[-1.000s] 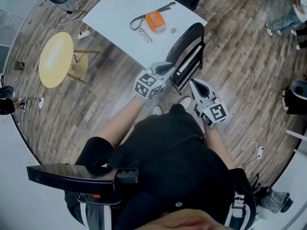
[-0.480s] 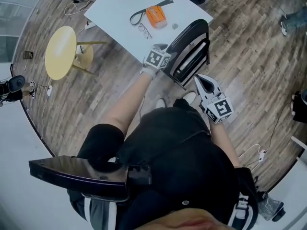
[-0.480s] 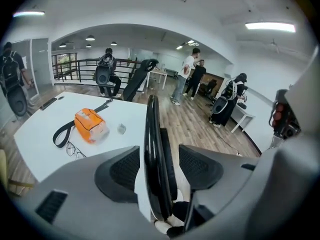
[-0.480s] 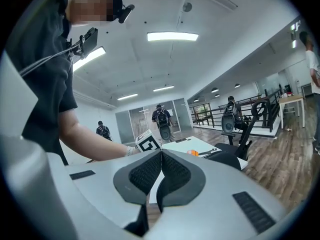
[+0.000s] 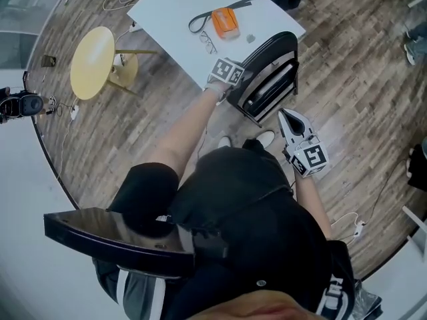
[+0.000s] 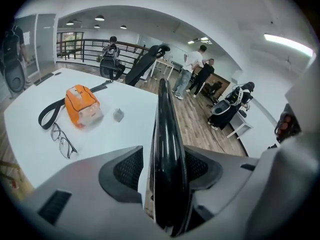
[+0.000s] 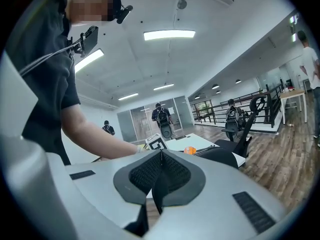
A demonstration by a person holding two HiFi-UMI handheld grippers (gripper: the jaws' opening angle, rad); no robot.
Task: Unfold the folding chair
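The folded black chair leans against the white table, just in front of the person's feet. My left gripper is at its top left edge. In the left gripper view the chair's glossy rim runs between the jaws of the left gripper. These jaws are opening: the left pad stands clear of the rim and the right pad is close against it. My right gripper hovers near the chair's lower right corner, jaws shut and empty. From the right gripper, the chair lies ahead to the right.
An orange pouch with a black strap, a pair of glasses and a small grey lump lie on the table. A round yellow stool stands to the left on the wood floor. Cables run along the room's edge. Other people stand farther off.
My left gripper went forward and down from near the person's body to the chair's top edge, and its jaws opened around the rim. The right gripper shifted a little.
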